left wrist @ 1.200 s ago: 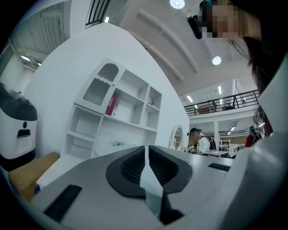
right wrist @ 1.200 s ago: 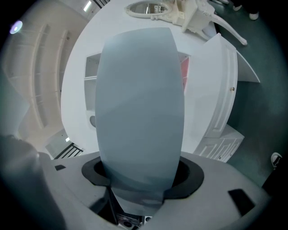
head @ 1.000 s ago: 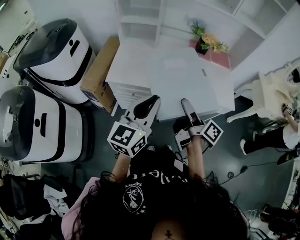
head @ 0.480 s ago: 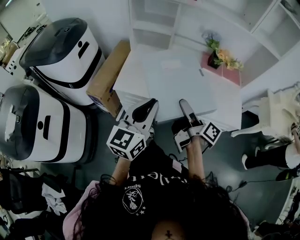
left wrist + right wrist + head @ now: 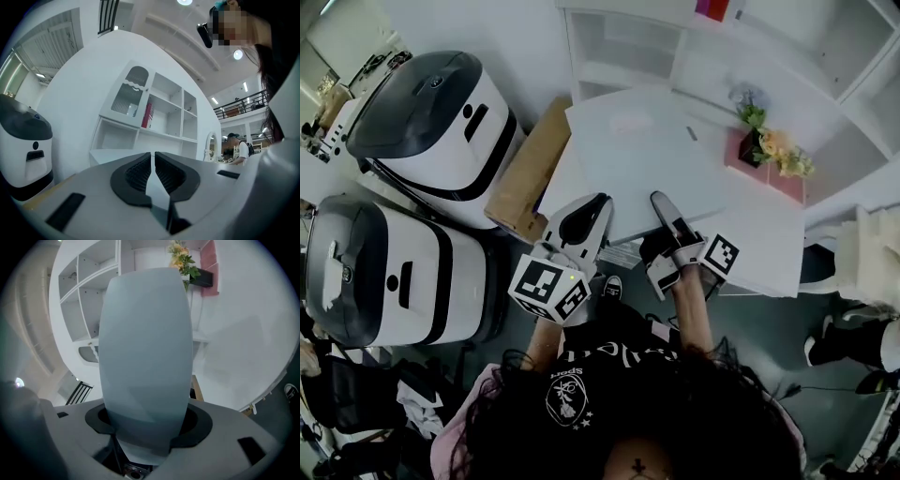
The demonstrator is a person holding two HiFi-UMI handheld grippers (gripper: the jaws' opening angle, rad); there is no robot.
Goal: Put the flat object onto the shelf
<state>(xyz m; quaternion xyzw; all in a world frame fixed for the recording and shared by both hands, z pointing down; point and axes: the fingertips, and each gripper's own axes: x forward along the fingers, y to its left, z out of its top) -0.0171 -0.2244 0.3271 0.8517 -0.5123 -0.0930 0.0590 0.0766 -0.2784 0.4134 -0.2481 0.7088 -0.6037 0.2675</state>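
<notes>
Flat object (image 5: 649,157) clamped by left tongs (image 5: 601,201) and right tongs (image 5: 660,201).

Two tongs (image 5: 602,201) (image 5: 660,201), one board (image 5: 652,155), two machines (image 5: 431,122) (image 5: 375,272)

The flat board (image 5: 675,164) lies before the shelf (image 5: 623,73), carton (image 5: 530,173) left

Lab, bulky white machines (image 5: 431,117), display shelf (image 5: 623,70)
</notes>
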